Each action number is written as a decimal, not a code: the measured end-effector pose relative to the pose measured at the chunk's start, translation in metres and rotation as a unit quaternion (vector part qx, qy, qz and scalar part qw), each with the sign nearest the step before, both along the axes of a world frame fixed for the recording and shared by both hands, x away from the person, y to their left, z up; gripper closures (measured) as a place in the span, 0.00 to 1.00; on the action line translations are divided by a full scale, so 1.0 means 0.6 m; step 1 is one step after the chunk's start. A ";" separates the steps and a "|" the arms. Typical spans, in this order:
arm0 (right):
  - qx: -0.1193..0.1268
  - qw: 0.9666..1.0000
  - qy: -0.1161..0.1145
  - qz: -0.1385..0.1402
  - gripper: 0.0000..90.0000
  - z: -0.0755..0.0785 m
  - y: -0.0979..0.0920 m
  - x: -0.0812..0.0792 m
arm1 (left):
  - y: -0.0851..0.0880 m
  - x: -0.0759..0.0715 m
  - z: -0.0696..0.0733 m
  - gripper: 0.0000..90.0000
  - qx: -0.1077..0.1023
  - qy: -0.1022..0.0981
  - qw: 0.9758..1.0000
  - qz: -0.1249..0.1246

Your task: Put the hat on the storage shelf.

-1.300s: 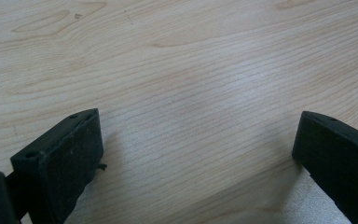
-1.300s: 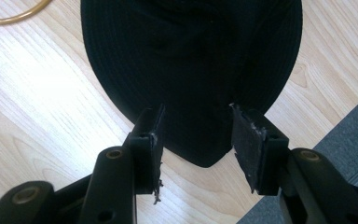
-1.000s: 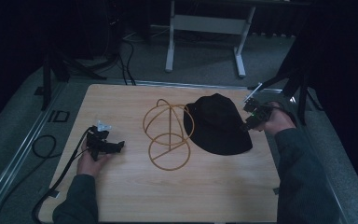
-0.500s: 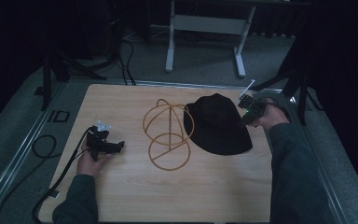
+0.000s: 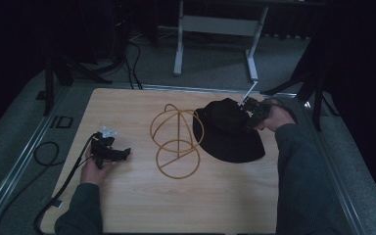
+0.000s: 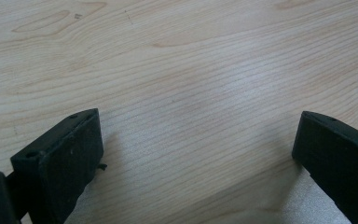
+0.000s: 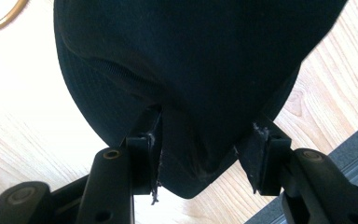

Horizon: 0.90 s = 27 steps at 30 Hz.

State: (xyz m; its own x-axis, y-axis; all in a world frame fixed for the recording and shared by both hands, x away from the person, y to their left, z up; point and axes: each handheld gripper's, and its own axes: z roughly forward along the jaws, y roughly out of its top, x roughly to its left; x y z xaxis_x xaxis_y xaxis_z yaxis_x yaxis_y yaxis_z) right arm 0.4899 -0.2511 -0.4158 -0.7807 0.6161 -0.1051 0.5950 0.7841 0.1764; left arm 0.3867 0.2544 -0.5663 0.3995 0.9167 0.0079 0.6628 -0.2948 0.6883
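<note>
A black brimmed hat (image 5: 230,137) lies on the wooden table (image 5: 127,205), right of a gold wire hat stand (image 5: 176,142). My right gripper (image 5: 247,115) sits at the hat's far right side. In the right gripper view the hat's crown (image 7: 191,70) bulges between the jaws, the fabric creased against both pads, so my right gripper (image 7: 203,140) is shut on it. My left gripper (image 5: 120,155) rests low on the table at the left. Its jaws stand wide apart over bare wood, and my left gripper (image 6: 196,140) is open with nothing in it.
A curve of the gold wire stand (image 7: 2,18) shows beyond the hat. Black cables (image 5: 54,176) trail off the table's left edge. A metal rail (image 5: 342,186) borders the table's right side. A white desk frame (image 5: 215,29) stands on the floor behind.
My right gripper has moved left from the table's right edge onto the hat's crown. The left gripper has stayed where it was.
</note>
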 end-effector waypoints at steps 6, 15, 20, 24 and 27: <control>-0.007 1.000 0.013 0.002 0.60 -0.005 0.009 0.009 | 0.000 0.000 0.000 0.02 0.000 0.000 1.000 0.000; -0.021 0.999 0.029 0.002 0.64 -0.007 0.022 0.024 | 0.000 0.000 0.000 0.02 0.000 0.000 1.000 0.000; -0.031 0.999 0.038 0.008 0.69 -0.015 0.030 0.031 | 0.000 0.000 0.000 0.02 0.000 0.000 1.000 0.000; -0.039 0.998 0.047 0.009 0.74 -0.020 0.035 0.034 | 0.000 0.000 0.000 0.02 0.000 0.000 1.000 0.000; -0.046 0.998 0.050 0.012 0.80 -0.023 0.037 0.035 | 0.000 0.000 0.000 0.02 0.000 0.000 1.000 0.000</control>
State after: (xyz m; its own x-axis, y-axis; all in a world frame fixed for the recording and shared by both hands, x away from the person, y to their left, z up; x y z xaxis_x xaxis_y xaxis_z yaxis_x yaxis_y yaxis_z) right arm 0.5110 -0.2288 -0.4294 -0.8050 0.5879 -0.0798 0.5863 0.8089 0.0438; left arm 0.3867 0.2545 -0.5664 0.3998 0.9166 0.0084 0.6625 -0.2953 0.6884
